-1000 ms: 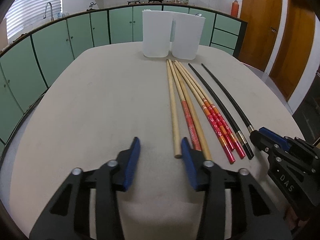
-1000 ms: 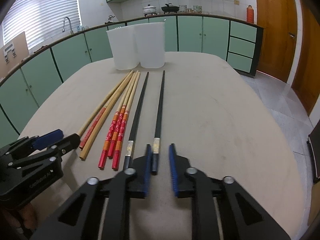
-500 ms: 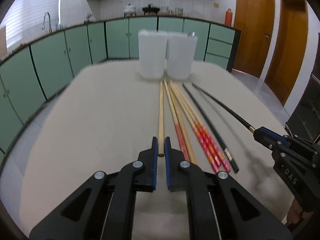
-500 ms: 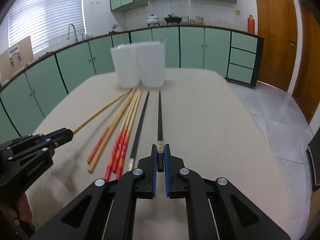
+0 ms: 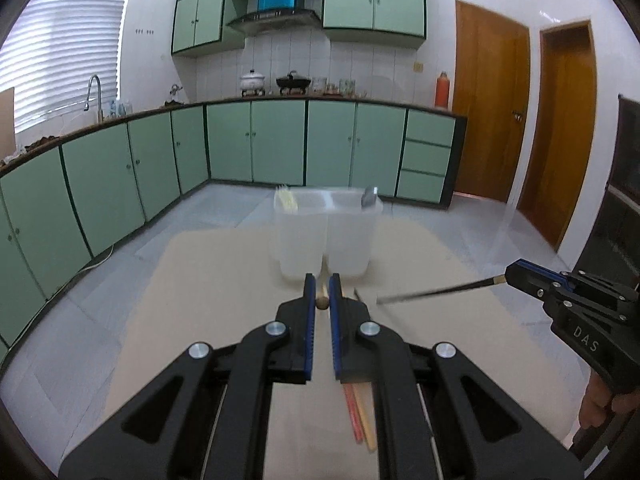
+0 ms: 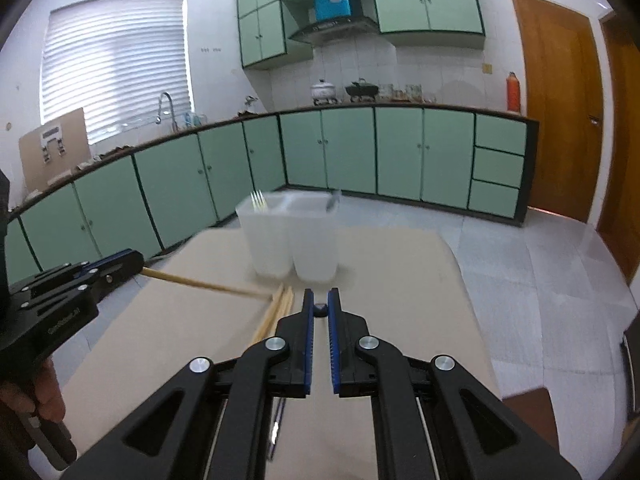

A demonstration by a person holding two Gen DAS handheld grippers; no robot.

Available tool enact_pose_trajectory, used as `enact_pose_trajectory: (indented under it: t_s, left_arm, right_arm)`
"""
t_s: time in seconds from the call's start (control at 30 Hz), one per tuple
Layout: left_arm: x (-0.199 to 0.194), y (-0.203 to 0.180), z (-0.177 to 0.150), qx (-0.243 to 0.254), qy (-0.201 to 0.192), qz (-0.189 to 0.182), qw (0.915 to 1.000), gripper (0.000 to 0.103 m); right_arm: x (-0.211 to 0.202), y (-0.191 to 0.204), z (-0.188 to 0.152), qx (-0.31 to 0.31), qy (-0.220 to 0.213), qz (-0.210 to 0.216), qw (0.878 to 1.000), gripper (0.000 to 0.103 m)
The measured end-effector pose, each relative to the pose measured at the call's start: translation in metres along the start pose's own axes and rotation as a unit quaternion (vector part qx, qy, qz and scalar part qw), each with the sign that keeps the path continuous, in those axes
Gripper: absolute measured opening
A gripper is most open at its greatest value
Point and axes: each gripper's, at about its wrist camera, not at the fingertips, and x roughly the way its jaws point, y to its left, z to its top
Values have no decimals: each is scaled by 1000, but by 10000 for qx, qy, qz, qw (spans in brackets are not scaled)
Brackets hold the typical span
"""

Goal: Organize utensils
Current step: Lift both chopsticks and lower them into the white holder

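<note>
My left gripper (image 5: pixel 322 286) is shut on the near end of a plain wooden chopstick (image 5: pixel 321 303), held above the beige table (image 5: pixel 192 280). In the right wrist view that wooden chopstick (image 6: pixel 200 282) slopes from the left gripper (image 6: pixel 134 260) down toward the table. My right gripper (image 6: pixel 320 298) is shut on the end of a black chopstick (image 6: pixel 320 311); the left wrist view shows this black chopstick (image 5: pixel 436 292) sticking out of the right gripper (image 5: pixel 514 271). Two white tubs (image 5: pixel 304 236) (image 5: pixel 350 236) stand side by side at the table's far end.
Several red-patterned and plain chopsticks (image 6: pixel 276 312) still lie on the table under the grippers, with another black one (image 6: pixel 278 420) below my right gripper. The left tub holds pale sticks (image 5: pixel 286 200), the right a metal utensil (image 5: pixel 370 196). Green cabinets ring the room.
Both grippers closed on a chopstick end each, then rose and tilted up. The near ends of both chopsticks have come off the table; the tubs sit lower in view.
</note>
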Motion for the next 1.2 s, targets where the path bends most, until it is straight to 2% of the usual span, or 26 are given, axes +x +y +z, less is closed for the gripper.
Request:
enact_pose_trajectory:
  t_s: [0.33, 0.73, 0.87, 1.03, 1.2]
  left_arm:
    - [6, 9, 54, -136, -167, -163, 9996, 6]
    - [1, 16, 79, -266, -318, -356, 9985, 6]
    - [0, 16, 99, -259, -518, -396, 9975, 6]
    - [1, 15, 138, -181, -951, -368, 9946, 6]
    - [11, 11, 175, -160, -1309, -342, 9907, 6]
  right_arm:
    - [24, -9, 70, 107, 151, 321, 9993, 7]
    - [27, -10, 111, -1, -5, 608, 9981, 7]
    - [29, -9, 133, -36, -182, 708, 9973, 7]
    - [33, -6, 167, -151, -471, 700, 9963, 7]
    - [51, -5, 204, -138, -724, 642, 9952, 7]
